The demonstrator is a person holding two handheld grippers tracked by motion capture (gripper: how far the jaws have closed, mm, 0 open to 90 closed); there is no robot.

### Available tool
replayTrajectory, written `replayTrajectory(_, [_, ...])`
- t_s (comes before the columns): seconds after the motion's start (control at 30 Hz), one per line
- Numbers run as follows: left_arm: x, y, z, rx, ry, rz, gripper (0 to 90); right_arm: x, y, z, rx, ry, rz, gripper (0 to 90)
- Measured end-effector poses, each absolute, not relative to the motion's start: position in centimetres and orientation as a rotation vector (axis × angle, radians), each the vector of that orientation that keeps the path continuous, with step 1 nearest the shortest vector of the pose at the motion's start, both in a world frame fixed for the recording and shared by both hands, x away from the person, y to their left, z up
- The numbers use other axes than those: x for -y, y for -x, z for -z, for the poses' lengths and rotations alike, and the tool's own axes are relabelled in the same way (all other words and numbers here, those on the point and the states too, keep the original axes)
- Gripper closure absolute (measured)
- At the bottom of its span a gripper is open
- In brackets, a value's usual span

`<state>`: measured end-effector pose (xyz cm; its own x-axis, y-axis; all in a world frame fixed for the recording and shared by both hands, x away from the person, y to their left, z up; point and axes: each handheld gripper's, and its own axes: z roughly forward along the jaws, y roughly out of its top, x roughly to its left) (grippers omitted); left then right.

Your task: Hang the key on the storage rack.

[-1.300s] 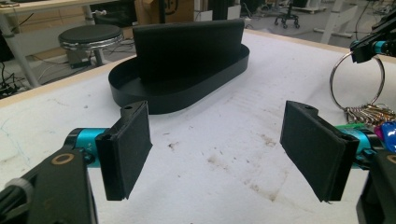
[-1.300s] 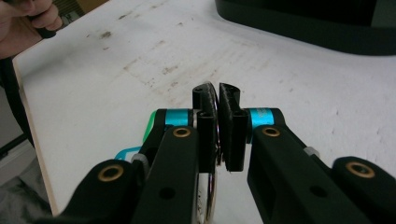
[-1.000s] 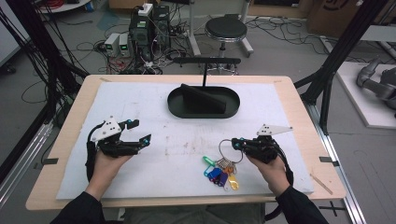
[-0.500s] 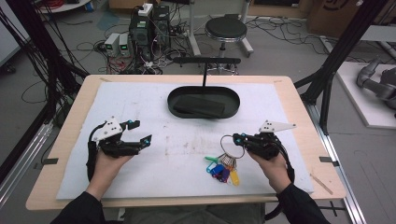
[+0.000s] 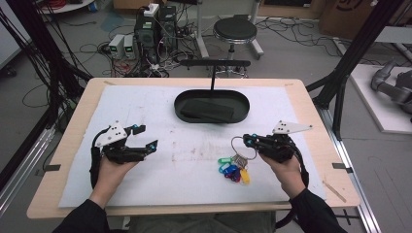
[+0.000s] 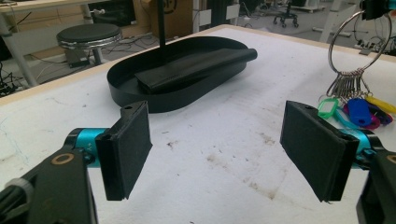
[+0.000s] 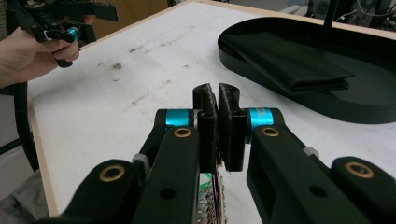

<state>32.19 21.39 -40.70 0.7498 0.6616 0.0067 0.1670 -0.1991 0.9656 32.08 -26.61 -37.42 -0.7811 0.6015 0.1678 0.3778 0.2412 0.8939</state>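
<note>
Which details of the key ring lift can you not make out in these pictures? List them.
- Right gripper view: where the closed black jaws pinch the large metal key ring; the right gripper hides it.
- High view: the keys under the coloured plastic tags, too small.
- Left gripper view: the ring's top, cut off by the edge.

A lab: computers and tangled cables on the floor, black frame struts around the table.
</note>
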Motion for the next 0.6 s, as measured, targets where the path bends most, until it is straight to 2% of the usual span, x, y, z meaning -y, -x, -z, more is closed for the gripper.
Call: replayTrajectory(0.6, [-21.4, -32.2, 40.7, -0.659, -1.745, -0.513, 24.5, 27.3, -32.4, 34.9, -2.226, -0.867, -1.6, 87.3])
